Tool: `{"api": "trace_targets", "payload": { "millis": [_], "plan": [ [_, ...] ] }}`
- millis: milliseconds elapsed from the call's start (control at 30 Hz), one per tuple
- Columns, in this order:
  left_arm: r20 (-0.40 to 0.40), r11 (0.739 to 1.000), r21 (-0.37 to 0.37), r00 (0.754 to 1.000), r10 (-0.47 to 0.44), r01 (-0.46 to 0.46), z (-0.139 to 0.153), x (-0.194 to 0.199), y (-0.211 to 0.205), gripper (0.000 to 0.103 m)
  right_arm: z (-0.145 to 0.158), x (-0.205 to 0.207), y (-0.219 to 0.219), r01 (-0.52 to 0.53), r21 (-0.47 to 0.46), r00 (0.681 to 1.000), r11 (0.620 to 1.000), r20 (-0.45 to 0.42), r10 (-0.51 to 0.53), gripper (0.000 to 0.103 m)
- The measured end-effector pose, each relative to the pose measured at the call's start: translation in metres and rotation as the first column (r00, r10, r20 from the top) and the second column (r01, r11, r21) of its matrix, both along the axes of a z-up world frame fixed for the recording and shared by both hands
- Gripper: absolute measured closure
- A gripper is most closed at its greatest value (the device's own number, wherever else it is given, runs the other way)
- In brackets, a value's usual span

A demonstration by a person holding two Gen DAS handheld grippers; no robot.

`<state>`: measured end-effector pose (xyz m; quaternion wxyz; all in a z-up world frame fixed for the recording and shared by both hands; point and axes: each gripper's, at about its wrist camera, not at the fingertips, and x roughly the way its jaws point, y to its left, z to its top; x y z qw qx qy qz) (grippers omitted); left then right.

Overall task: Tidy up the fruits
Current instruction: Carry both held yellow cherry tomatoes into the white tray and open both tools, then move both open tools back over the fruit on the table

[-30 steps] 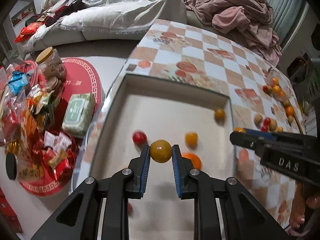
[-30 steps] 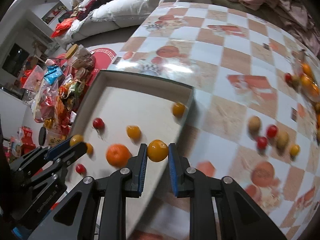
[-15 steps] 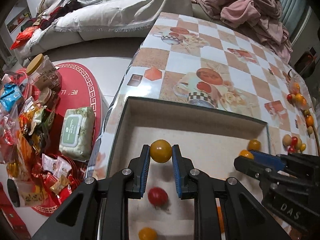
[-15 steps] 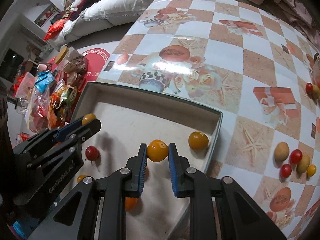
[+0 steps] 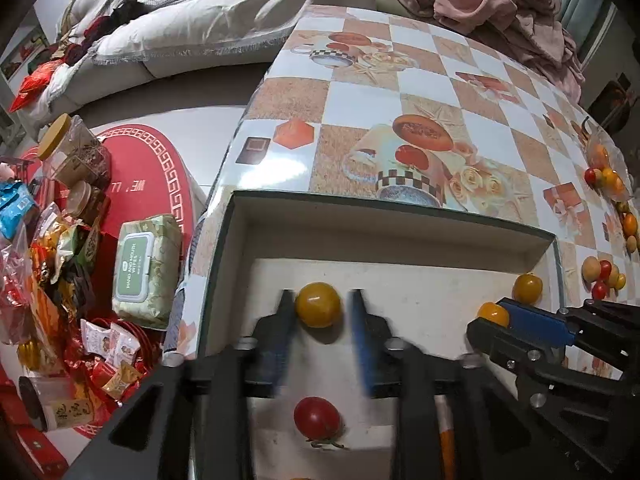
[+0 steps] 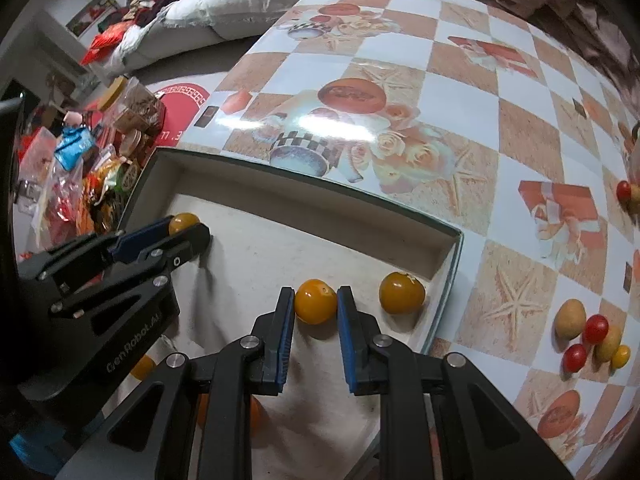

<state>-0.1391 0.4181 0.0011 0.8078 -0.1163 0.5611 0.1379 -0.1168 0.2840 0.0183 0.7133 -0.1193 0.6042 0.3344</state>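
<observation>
Left wrist view: The left gripper (image 5: 319,312) is inside the shallow box (image 5: 384,210), near the box's far wall and toward its left side. Its fingers (image 5: 285,316) are motion-blurred and parted. A yellow tomato (image 5: 318,305) sits between them, touching the left finger, with a visible gap to the right one. A red tomato (image 5: 317,416) lies on the box floor nearer the camera, between the gripper's arms. A second yellow tomato (image 5: 527,288) rests in the box's far right corner. The right gripper (image 5: 494,318) enters from the right edge with a small yellow fruit (image 5: 492,314) at its tip. Loose fruit (image 5: 602,274) lies on the checkered tablecloth (image 5: 420,92) beyond the box's right wall. A pack of wipes (image 5: 146,272) lies below the table's left edge.

Right wrist view: The right gripper (image 6: 316,304) is clamped on the small yellow fruit (image 6: 315,301), both blue pads in contact, just above the box floor near the far right corner. The second yellow tomato (image 6: 401,293) lies just beside it in that corner. The left gripper (image 6: 186,232) reaches in from the left edge, with the yellow tomato (image 6: 182,222) at its tip near the box's far left corner. A cluster of red and yellow fruit (image 6: 588,338) lies on the tablecloth (image 6: 460,92), well apart from the box's right wall.
</observation>
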Motion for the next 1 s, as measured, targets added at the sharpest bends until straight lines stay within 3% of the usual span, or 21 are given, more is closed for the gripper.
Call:
{"api": "trace_targets", "payload": {
  "millis": [33, 200, 267, 400, 467, 500, 1000],
  "plan": [
    [0.008, 1.000, 0.011, 1.000, 0.008, -0.009, 0.001, -0.001, 0.001, 0.034, 0.000, 0.000, -0.001, -0.003, 0.001, 1.000, 1.000, -0.002, 0.003, 0.079],
    [0.033, 1.000, 0.021, 0.999, 0.004, -0.004, 0.007, -0.002, 0.000, 0.034, 0.001, -0.003, -0.007, -0.004, 0.003, 1.000, 1.000, -0.003, 0.004, 0.070],
    [0.039, 1.000, 0.007, 0.999, 0.014, -0.014, 0.009, -0.004, 0.003, 0.034, 0.004, -0.004, -0.011, 0.003, 0.014, 1.000, 1.000, -0.005, -0.003, 0.059],
    [0.050, 0.999, 0.020, 0.998, 0.025, -0.026, 0.016, -0.007, 0.005, 0.034, 0.017, -0.009, -0.019, -0.004, 0.049, 1.000, 0.999, 0.009, 0.003, 0.047],
    [0.050, 0.999, 0.023, 0.998, 0.024, -0.025, 0.020, -0.008, 0.004, 0.034, 0.026, -0.012, -0.024, -0.001, 0.068, 1.000, 0.998, 0.023, -0.001, 0.031],
    [0.050, 0.999, 0.026, 0.998, 0.022, -0.024, 0.021, -0.009, 0.004, 0.034, 0.030, -0.013, -0.027, 0.004, 0.078, 1.000, 0.997, 0.029, -0.006, 0.028],
    [0.054, 0.998, 0.059, 0.998, -0.036, 0.033, 0.049, -0.007, -0.048, 0.034, 0.050, -0.004, -0.105, 0.135, 0.095, 0.990, 0.986, 0.017, -0.137, 0.025]
  ]
}}
